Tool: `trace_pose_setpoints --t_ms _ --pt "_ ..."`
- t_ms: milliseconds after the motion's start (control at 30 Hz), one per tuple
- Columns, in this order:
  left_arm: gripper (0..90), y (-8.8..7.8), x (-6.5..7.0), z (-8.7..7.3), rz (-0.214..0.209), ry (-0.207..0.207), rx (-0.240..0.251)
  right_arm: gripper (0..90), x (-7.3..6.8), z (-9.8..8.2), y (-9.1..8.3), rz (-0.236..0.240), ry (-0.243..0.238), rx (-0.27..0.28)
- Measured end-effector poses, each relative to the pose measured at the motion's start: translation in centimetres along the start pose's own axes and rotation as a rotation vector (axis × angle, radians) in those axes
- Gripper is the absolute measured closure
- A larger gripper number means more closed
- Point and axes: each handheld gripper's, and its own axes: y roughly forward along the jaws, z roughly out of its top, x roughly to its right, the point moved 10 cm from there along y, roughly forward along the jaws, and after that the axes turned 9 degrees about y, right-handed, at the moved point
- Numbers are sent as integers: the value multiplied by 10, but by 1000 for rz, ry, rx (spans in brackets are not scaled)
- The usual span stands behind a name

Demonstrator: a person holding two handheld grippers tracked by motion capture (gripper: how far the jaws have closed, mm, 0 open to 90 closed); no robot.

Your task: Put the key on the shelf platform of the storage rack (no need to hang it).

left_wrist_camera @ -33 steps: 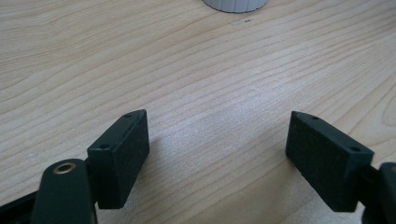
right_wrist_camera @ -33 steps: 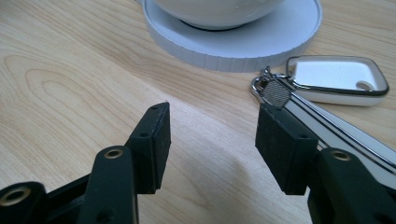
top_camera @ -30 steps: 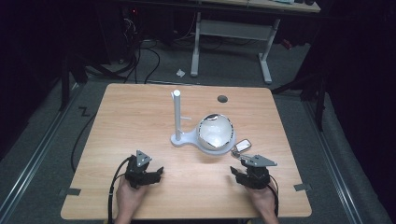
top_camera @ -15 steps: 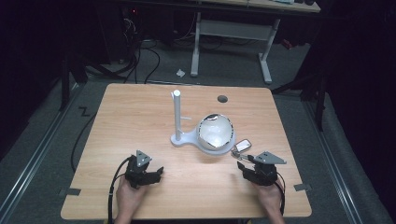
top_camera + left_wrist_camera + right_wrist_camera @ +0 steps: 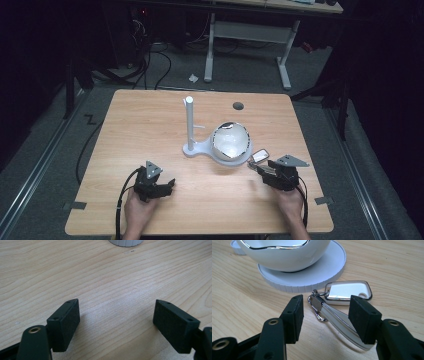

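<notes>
Reaching toward the key fob, the right tongs (image 5: 325, 315) stand wide with nothing pressed between the pads; in the right gripper view the fob's strap (image 5: 342, 321) and its metal clasp (image 5: 315, 302) lie on the wood between the two black jaws, and the pads do not touch them. The key fob (image 5: 348, 292) itself, white with a shiny frame, lies flat just beyond the jaws, just beside the round white base (image 5: 322, 272) that carries the white bowl (image 5: 284, 252). In the high view the right tongs (image 5: 264, 169) are near the front right of the worktop (image 5: 150, 115), low over the wood, and the fob (image 5: 259, 156) is just in front of them. The left tongs (image 5: 116, 322) are also wide and hold nothing; they rest over bare wood at the front left, well apart from the stand with its upright white post (image 5: 189, 122). I judge that the step in hand is the approach for picking up the fob. The next move calls for lowering the right jaws around the strap and closing, without pushing the fob against the base.
</notes>
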Motion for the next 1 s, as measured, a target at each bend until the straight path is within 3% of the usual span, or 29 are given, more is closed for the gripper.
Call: trace_pose_setpoints --t_ms 300,500,1000 --pt "219 0 0 0 1 0 0 497 1 -2 13 -24 -14 -19" --pt "219 0 0 0 0 0 0 515 -3 5 20 -34 -54 -46" --pt "219 0 0 0 0 0 0 564 -4 1 36 3 -15 -106"
